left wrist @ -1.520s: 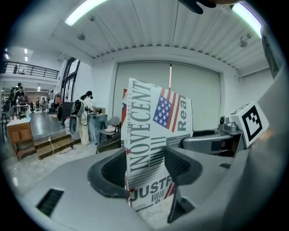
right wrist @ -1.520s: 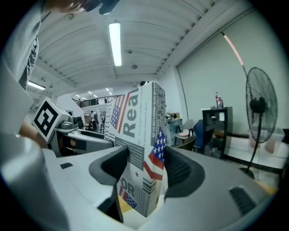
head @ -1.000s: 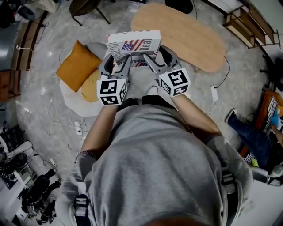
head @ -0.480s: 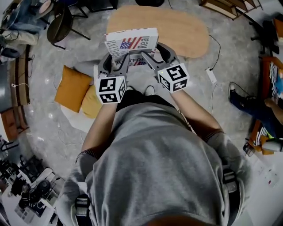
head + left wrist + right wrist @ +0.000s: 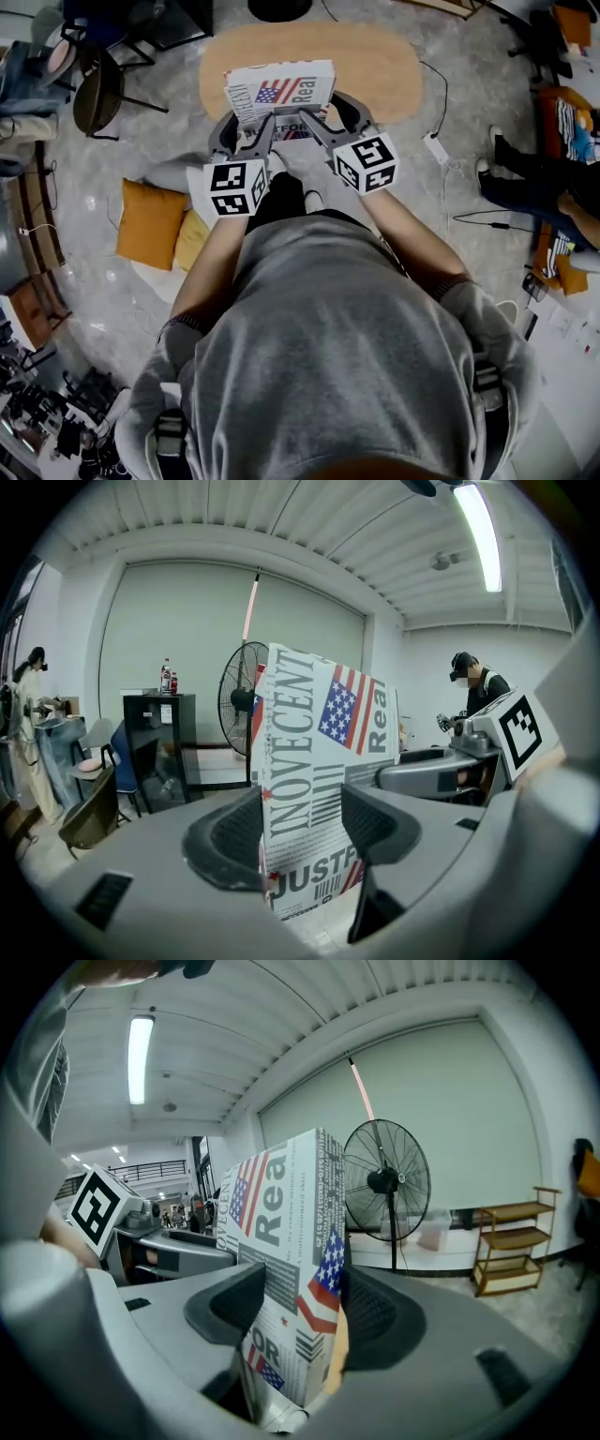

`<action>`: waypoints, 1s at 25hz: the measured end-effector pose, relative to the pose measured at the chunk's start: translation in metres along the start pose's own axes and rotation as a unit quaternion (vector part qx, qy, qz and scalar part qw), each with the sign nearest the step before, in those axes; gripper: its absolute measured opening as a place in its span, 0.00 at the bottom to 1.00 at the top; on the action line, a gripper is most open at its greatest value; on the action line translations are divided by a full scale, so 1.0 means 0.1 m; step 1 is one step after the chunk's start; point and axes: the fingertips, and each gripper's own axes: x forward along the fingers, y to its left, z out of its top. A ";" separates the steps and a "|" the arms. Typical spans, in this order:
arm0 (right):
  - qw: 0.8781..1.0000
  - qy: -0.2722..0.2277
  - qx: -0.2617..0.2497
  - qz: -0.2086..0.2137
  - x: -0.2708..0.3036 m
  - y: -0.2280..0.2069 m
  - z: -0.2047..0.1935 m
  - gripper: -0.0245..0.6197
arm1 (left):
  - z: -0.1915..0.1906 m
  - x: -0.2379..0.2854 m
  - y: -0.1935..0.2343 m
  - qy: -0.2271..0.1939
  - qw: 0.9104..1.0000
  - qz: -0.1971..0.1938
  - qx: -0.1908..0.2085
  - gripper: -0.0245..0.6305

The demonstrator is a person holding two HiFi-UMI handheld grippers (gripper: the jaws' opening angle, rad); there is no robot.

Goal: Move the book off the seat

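Carried two-handed: a thick white book printed with a stars-and-stripes flag and black newspaper lettering [image 5: 281, 92] hangs upright at top centre of the head view. The left claw [image 5: 305, 832] pinches its lower left edge and the right claw [image 5: 298, 1307] its lower right corner. Behind it, across the top of the frame, lies a pale oval wooden surface [image 5: 375, 66]. The orange square cushions [image 5: 148, 223] sit well apart at centre left. The carry likely goes best with both grips even and level, and the book resting on the surface before either claw spreads.

Printed paper book [image 5: 281, 94], smooth wooden table [image 5: 375, 66]
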 end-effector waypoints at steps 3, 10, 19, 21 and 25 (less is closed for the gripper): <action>1.000 0.007 0.005 -0.016 0.22 -0.15 0.06 0.45 | 0.06 0.26 0.16 0.006 1.000 -0.018 -0.002 0.46; 0.998 0.029 0.025 -0.050 0.71 -0.41 0.10 0.45 | 0.10 0.78 0.53 0.026 0.998 -0.053 -0.010 0.46; 0.993 0.072 0.057 -0.072 1.08 -0.74 -0.20 0.45 | -0.20 1.32 0.71 0.074 0.993 -0.079 -0.034 0.46; 0.992 0.083 0.066 -0.070 1.11 -0.85 -0.30 0.45 | -0.29 1.43 0.68 0.088 0.992 -0.080 -0.040 0.46; 0.988 0.105 0.090 -0.065 1.12 -1.20 -0.58 0.45 | -0.53 1.78 0.51 0.118 0.989 -0.079 -0.047 0.46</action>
